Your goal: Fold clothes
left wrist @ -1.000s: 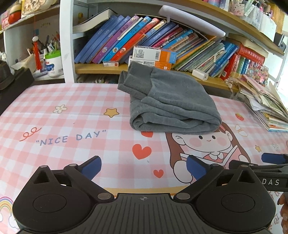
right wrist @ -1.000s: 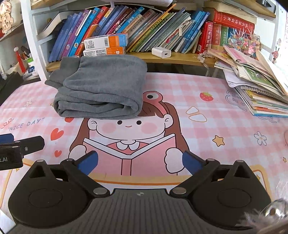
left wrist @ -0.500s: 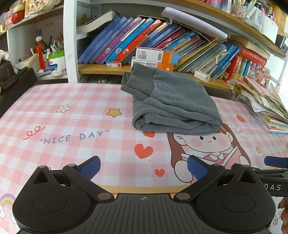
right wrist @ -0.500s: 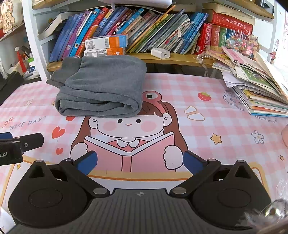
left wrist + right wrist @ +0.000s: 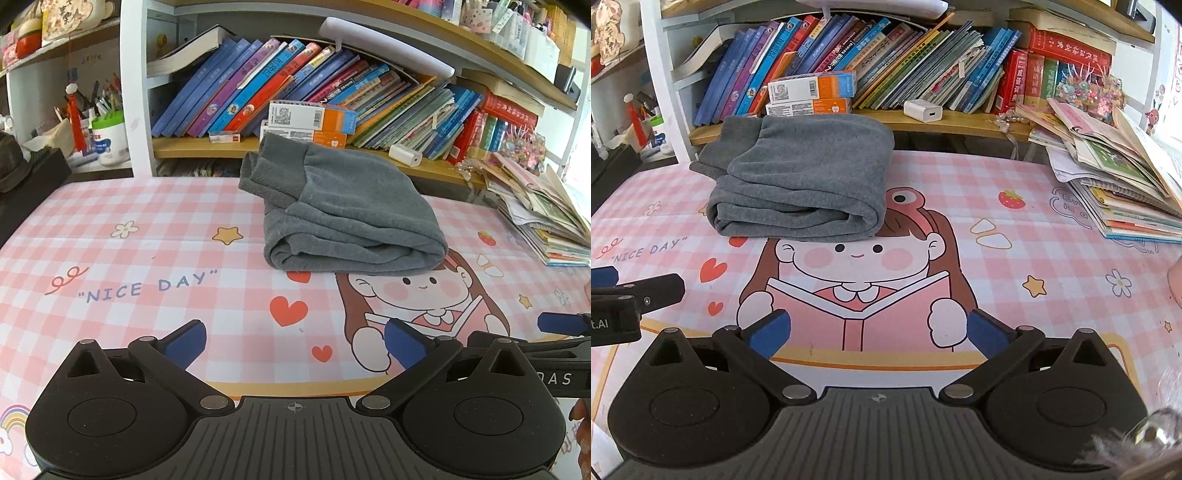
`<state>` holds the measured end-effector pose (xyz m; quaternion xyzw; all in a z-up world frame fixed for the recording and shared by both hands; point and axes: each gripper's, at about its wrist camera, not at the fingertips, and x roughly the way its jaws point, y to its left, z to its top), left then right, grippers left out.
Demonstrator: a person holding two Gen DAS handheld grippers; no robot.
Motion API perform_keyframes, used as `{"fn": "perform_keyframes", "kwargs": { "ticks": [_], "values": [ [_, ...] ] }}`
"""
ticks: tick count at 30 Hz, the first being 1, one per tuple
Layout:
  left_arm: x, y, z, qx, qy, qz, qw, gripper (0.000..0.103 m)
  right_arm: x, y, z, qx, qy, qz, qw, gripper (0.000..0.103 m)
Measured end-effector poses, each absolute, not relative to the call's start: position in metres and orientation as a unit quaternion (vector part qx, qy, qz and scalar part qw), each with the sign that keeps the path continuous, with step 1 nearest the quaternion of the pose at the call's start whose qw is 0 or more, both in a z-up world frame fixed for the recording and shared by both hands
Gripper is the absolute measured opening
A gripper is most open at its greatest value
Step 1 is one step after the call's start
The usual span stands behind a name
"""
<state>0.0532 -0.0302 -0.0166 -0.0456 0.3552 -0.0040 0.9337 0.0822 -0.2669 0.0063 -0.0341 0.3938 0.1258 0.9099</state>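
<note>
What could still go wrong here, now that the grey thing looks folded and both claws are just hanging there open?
The folded grey garment sits bunched, with its ribbed cuffs poking out at the far left, so a nudge might undo the fold. It also lies close to the bookshelf edge, where pushing it back could knock the white charger. On the right, the leaning pile of books looks ready to slide.

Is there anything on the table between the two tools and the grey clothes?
Nothing visible. Only bare pink checked tablecloth lies between the open left tool, the open right tool and the folded grey clothes. The pile of books sits off to the right, out of the way.
</note>
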Motion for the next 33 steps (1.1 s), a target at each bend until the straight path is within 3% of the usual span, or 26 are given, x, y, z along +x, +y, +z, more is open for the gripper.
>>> {"fn": "perform_keyframes", "kwargs": {
  "ticks": [33],
  "values": [
    [0.0564, -0.0314, -0.0196, -0.046, 0.363, -0.01, 0.931, 0.103, 0.0862, -0.2671, 0.0011, -0.034, 0.405, 0.128, 0.905, 0.103]
  ]
}}
